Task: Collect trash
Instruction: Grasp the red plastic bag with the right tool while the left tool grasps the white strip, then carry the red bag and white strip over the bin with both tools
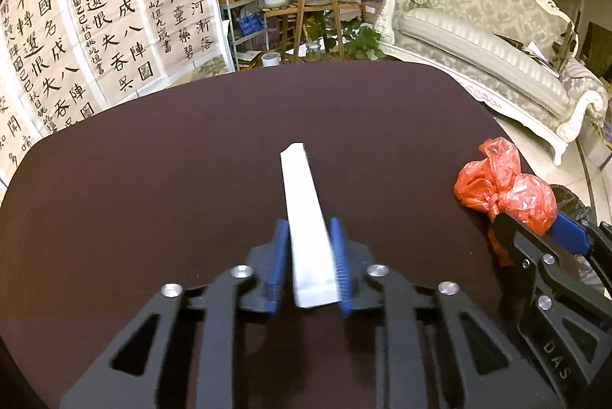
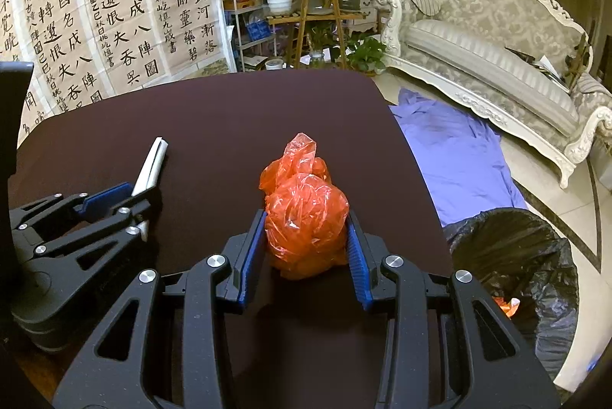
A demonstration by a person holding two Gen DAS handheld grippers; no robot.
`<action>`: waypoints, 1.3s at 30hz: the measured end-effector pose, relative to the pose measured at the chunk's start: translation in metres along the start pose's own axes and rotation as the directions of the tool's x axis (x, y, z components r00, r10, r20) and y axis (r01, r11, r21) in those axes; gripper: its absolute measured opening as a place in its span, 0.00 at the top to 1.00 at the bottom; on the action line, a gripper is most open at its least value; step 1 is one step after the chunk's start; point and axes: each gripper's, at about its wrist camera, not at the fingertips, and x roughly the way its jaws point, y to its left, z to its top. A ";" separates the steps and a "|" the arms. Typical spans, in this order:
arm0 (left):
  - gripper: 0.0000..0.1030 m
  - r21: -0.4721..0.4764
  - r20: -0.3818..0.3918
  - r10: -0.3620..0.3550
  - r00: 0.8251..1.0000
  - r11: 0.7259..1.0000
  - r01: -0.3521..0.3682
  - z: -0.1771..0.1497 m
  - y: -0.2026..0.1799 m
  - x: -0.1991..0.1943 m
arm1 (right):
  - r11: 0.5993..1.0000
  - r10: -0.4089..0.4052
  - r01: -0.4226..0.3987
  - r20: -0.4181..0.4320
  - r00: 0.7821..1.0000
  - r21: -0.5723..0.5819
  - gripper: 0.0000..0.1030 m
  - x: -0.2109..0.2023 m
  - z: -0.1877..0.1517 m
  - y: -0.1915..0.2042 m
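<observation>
My left gripper (image 1: 309, 229) is shut on a long white folded strip (image 1: 304, 202) that points forward over the dark brown table (image 1: 153, 179). The strip also shows in the right wrist view (image 2: 151, 166), with the left gripper (image 2: 126, 197) around its near end. My right gripper (image 2: 306, 221) is shut on a crumpled red plastic bag (image 2: 304, 206) resting on the table. The bag also shows in the left wrist view (image 1: 505, 189) at the table's right edge, held by the right gripper (image 1: 531, 225).
A bin lined with a black bag (image 2: 512, 263) stands on the floor right of the table, with something orange inside. A purple cloth (image 2: 455, 156) lies on the floor. An ornate sofa (image 2: 497, 38) stands at the right; plants and calligraphy sheets are behind.
</observation>
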 end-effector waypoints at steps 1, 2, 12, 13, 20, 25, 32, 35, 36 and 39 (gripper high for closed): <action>0.80 -0.001 0.001 -0.006 1.000 1.000 0.006 -0.001 0.000 -0.001 | 1.000 0.000 0.000 0.000 1.000 0.000 0.63 0.000 0.000 0.000; 0.80 -0.001 0.002 -0.011 1.000 1.000 0.011 -0.002 0.001 -0.002 | 1.000 -0.001 0.001 0.001 1.000 0.002 0.63 -0.001 0.000 0.000; 0.82 0.002 0.007 -0.057 0.998 0.998 0.057 -0.018 0.001 -0.019 | 1.000 -0.008 0.008 0.005 1.000 0.002 0.63 -0.013 -0.018 -0.002; 0.82 0.001 0.008 -0.060 0.998 0.998 0.060 -0.021 0.001 -0.021 | 1.000 -0.008 0.008 0.005 1.000 0.003 0.63 -0.016 -0.020 -0.002; 0.82 0.011 0.007 -0.073 0.997 0.997 0.073 -0.036 -0.001 -0.036 | 1.000 -0.016 0.016 0.009 1.000 0.009 0.63 -0.040 -0.048 0.001; 0.82 0.021 0.015 -0.087 0.996 0.996 0.087 -0.046 -0.004 -0.046 | 1.000 -0.017 0.017 0.013 1.000 0.014 0.64 -0.054 -0.061 0.000; 0.82 0.029 0.041 -0.119 0.992 0.993 0.118 -0.058 -0.013 -0.062 | 0.998 -0.031 0.029 0.045 0.998 0.047 0.64 -0.076 -0.073 -0.010; 0.82 0.042 0.063 -0.136 0.989 0.990 0.133 -0.058 -0.021 -0.070 | 0.997 -0.057 0.053 0.069 0.996 0.064 0.64 -0.088 -0.076 -0.020; 0.82 0.046 0.070 -0.141 0.988 0.989 0.138 -0.059 -0.023 -0.072 | 0.996 -0.070 0.065 0.077 0.995 0.069 0.64 -0.090 -0.075 -0.024; 0.82 0.068 0.104 -0.164 0.981 0.985 0.158 -0.053 -0.033 -0.081 | 0.991 -0.107 0.098 0.102 0.989 0.095 0.64 -0.101 -0.076 -0.038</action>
